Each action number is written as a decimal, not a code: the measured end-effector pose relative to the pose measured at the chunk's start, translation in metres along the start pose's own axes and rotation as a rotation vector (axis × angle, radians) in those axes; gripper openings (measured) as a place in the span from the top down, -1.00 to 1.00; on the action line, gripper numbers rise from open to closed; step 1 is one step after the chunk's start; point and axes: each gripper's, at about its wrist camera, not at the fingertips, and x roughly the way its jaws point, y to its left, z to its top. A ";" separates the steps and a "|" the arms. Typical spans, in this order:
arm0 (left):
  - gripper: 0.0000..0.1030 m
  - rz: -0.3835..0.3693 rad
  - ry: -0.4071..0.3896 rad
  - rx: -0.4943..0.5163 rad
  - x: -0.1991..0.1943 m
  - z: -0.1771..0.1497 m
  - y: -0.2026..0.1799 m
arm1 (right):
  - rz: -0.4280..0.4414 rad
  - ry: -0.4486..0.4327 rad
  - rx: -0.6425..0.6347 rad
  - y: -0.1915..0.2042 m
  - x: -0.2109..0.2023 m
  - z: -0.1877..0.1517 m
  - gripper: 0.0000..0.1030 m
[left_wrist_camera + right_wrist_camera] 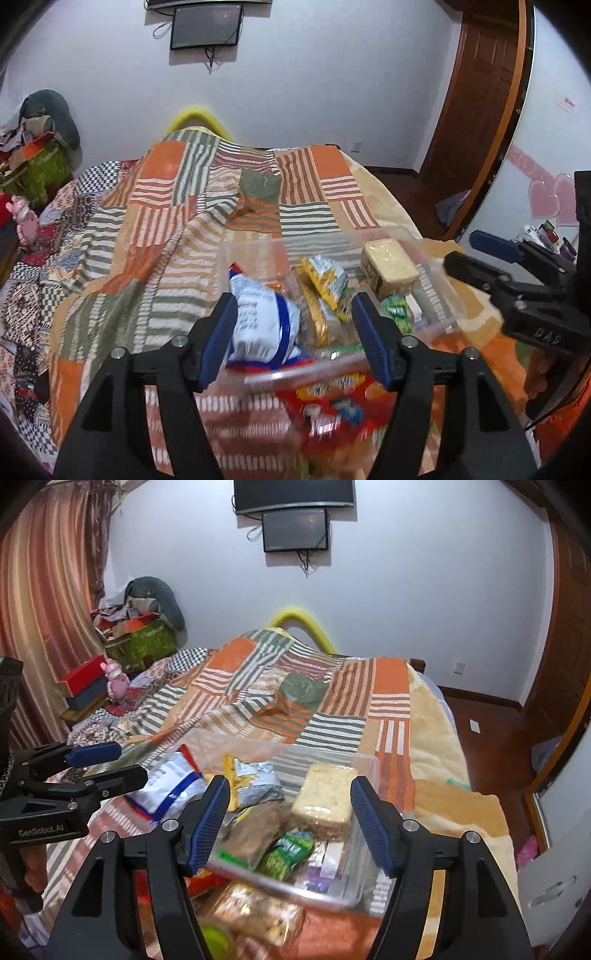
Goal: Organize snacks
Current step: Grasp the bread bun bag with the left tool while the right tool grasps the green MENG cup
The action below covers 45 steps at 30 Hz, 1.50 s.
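- Left wrist view showed the left gripper (295, 332) with its blue-padded fingers (221, 339) spread wide apart, hovering over a clear plastic bin (436, 280) that sat on a bed covered by an orange, green and white striped patchwork quilt (177, 206).
- A white and blue crinkled snack bag (262, 321) lay in the bin's left part, close beside the left pad; contact could not be told.
- A yellow and silver foil packet (325, 277) rested near the bin's middle, and a pale wrapped rice-cake block (389, 264) sat at the far right corner.
- A red cartoon-printed snack pack (332, 406), blurred, lay on the quilt just in front of the bin.
- Right wrist view showed the right gripper (288, 819) likewise spread open above the bin, holding nothing.
- A green wrapped snack (288, 853) lay near the bin's front wall, beside a purple and white packet (325, 864).
- A golden-brown bag (255, 915) lay outside the bin, below its near rim.
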 end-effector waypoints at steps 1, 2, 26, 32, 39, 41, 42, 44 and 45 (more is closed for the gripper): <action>-0.28 0.002 0.003 0.001 -0.003 -0.004 0.001 | 0.004 -0.001 0.000 0.001 -0.004 -0.003 -0.26; -0.29 0.004 0.008 0.002 -0.007 -0.008 0.001 | 0.008 0.001 0.001 0.003 -0.007 -0.005 -0.26; -0.61 -0.055 0.239 -0.072 0.021 -0.115 -0.002 | 0.143 0.230 0.047 0.034 0.012 -0.100 -0.27; -0.73 -0.100 0.255 -0.072 0.042 -0.115 -0.009 | 0.155 0.261 0.057 0.034 0.027 -0.106 -0.26; -0.73 -0.105 0.262 -0.075 0.059 -0.117 -0.014 | 0.177 0.293 0.067 0.034 0.033 -0.112 -0.02; -0.59 -0.099 0.250 -0.056 0.059 -0.118 -0.018 | 0.175 0.285 0.058 0.035 0.032 -0.112 0.08; -0.53 -0.101 0.243 -0.044 0.057 -0.119 -0.020 | 0.173 0.281 0.052 0.036 0.031 -0.112 0.08; -0.27 -0.114 0.236 -0.029 0.053 -0.119 -0.022 | 0.165 0.270 0.038 0.038 0.029 -0.113 0.12; -0.27 -0.115 0.235 -0.028 0.051 -0.120 -0.023 | 0.162 0.266 0.035 0.039 0.028 -0.112 0.14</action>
